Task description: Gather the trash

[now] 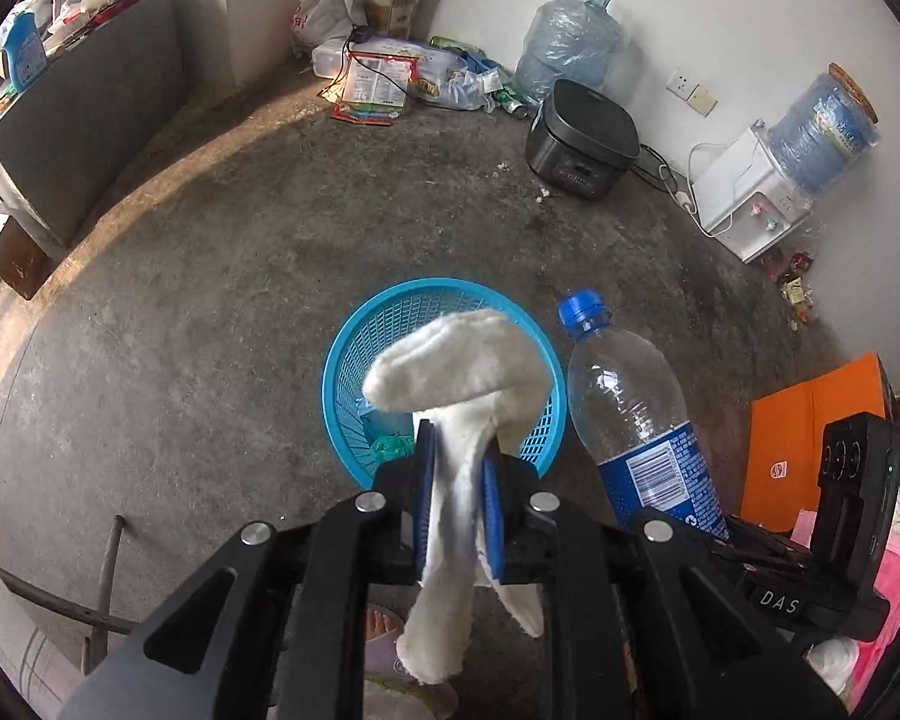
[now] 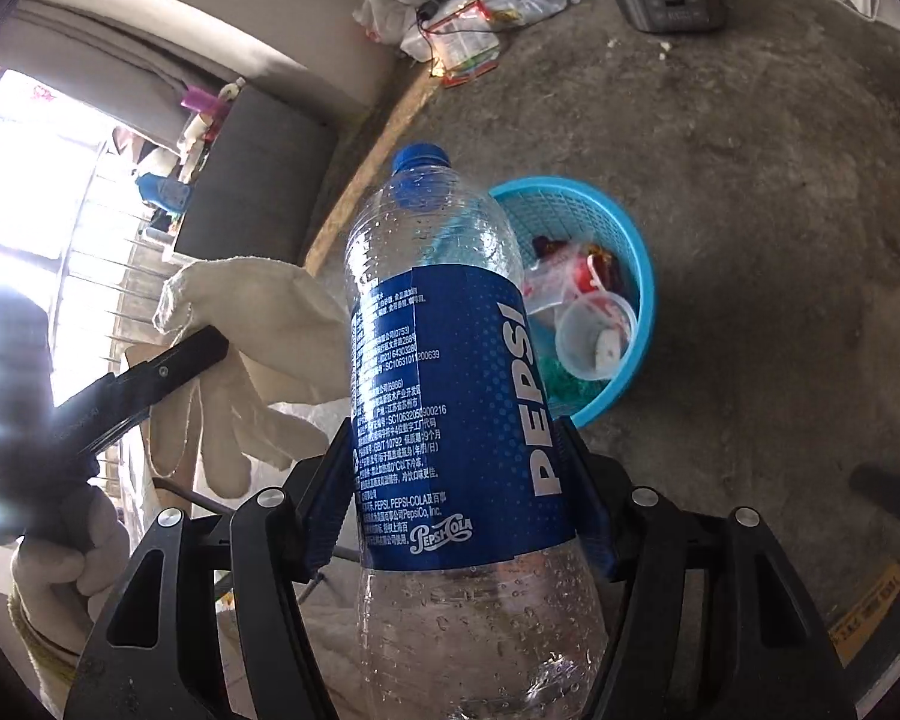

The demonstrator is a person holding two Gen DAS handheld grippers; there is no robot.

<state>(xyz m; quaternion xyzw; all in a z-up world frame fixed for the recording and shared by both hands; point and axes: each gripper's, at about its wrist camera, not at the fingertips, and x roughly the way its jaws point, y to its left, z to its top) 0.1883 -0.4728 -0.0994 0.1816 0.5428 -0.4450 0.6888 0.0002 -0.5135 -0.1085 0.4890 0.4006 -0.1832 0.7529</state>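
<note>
A white cotton glove [image 1: 456,360] stands between the blue pads of my left gripper [image 1: 457,438], directly over the blue plastic basket [image 1: 342,348] on the concrete floor. The jaws stand a little apart and the glove sits loosely between them. My right gripper [image 2: 456,438] is shut on an empty Pepsi bottle [image 2: 450,360] with a blue cap, held upright just left of the basket [image 2: 645,276]. The basket holds a clear cup [image 2: 594,330], red wrappers and something green. In the right wrist view the glove [image 2: 252,324] drapes over one of the left gripper's fingers [image 2: 198,348].
A black rice cooker [image 1: 582,138], a white water dispenser [image 1: 750,198] and a spare water jug [image 1: 570,36] line the far wall. Litter and bags [image 1: 390,78] pile up in the corner. Small wrappers [image 1: 795,282] lie by the dispenser. An orange box [image 1: 810,432] sits at right.
</note>
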